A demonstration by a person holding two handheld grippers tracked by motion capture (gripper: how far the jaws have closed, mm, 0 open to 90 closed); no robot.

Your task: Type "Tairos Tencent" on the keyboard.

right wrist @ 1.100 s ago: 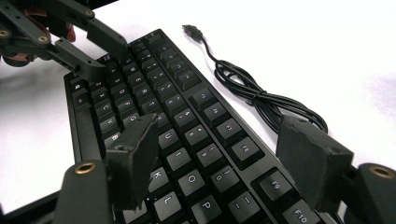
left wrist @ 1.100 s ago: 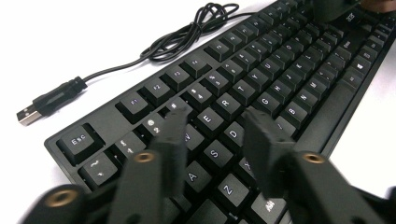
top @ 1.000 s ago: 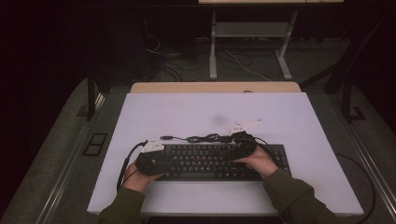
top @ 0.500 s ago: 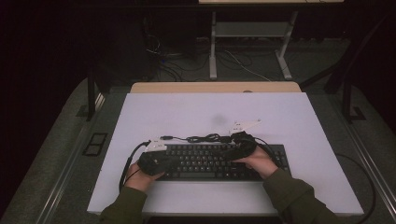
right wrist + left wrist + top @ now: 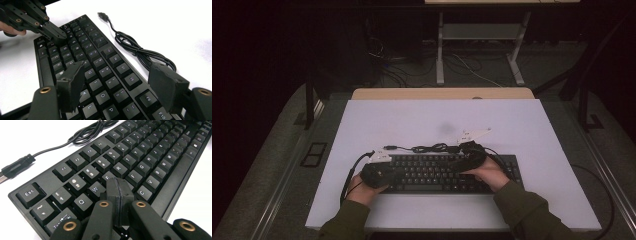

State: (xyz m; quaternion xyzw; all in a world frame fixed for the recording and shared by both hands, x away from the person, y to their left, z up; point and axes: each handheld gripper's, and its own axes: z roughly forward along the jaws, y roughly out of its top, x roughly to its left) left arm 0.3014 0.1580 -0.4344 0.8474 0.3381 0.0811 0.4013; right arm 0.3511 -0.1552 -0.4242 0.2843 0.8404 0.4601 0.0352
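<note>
A black keyboard point(image 5: 437, 172) lies near the front of the white table, with its cable point(image 5: 427, 148) coiled behind it and ending in a USB plug point(image 5: 389, 147). My left gripper point(image 5: 396, 172) is over the keyboard's left end. In the left gripper view its jaws point(image 5: 120, 183) are pressed together with nothing between them, tips over the keys point(image 5: 140, 152) around E and D. My right gripper point(image 5: 454, 166) hovers over the right half. Its jaws point(image 5: 117, 70) stand apart above the keys point(image 5: 100, 65), holding nothing. The left gripper point(image 5: 61, 37) also appears at the top left of the right gripper view.
The white tabletop point(image 5: 412, 120) has bare room behind and to both sides of the keyboard. A wooden strip point(image 5: 442, 93) runs along its far edge. Beyond it is a dark floor with desk legs point(image 5: 440, 50) and loose cables.
</note>
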